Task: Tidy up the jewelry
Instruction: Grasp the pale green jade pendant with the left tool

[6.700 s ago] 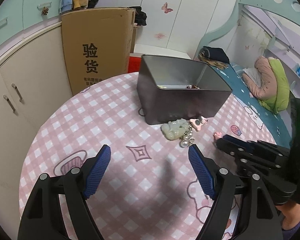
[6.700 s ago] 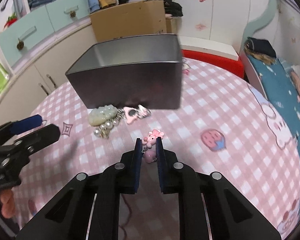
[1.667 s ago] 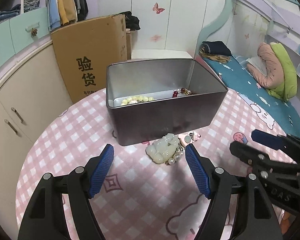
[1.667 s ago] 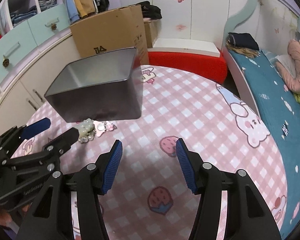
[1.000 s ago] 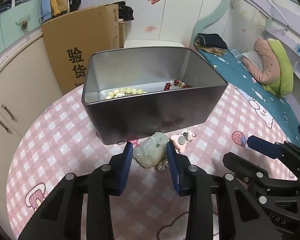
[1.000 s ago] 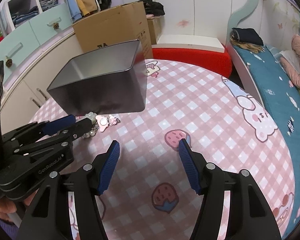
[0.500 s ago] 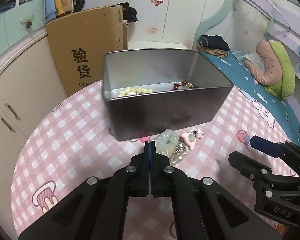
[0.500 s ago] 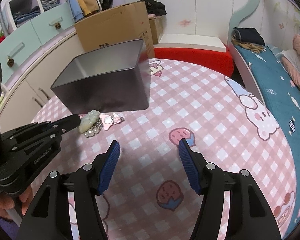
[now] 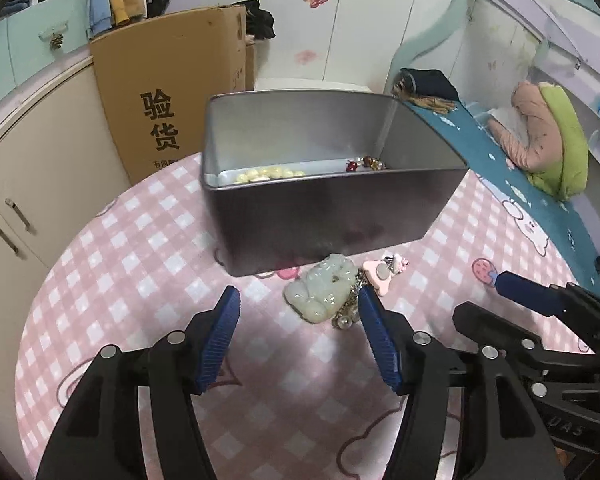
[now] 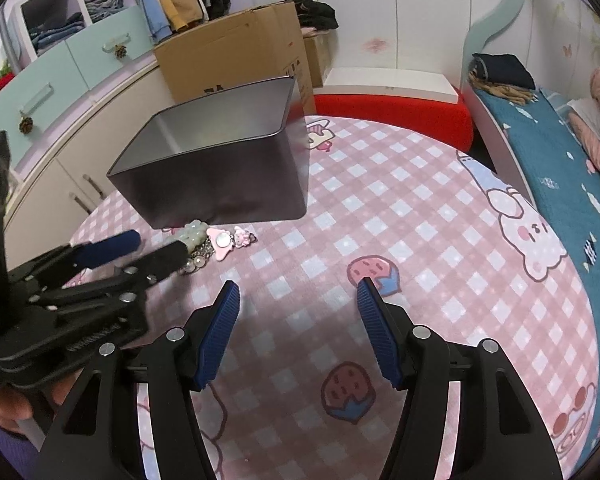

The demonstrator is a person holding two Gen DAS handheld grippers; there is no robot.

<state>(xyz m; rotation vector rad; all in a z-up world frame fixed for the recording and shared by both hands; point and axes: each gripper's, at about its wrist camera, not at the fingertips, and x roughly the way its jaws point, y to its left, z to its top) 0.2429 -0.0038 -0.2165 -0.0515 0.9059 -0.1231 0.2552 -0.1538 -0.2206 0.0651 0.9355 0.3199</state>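
Reopening after snapping shut, left gripper [image 9: 299, 322] straddles the jade pendant [image 9: 323, 290] without touching; only this view shows beads [image 9: 266, 174] inside the tin [image 9: 332, 208]. Right gripper [image 10: 298, 330] hangs wide, empty.

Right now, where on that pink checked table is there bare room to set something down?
The pink checked tablecloth lies bare right of the dark metal tin, toward the blue bedspread. It is crowded at the tin's front, where the pale green jade pendant and pink charm lie.
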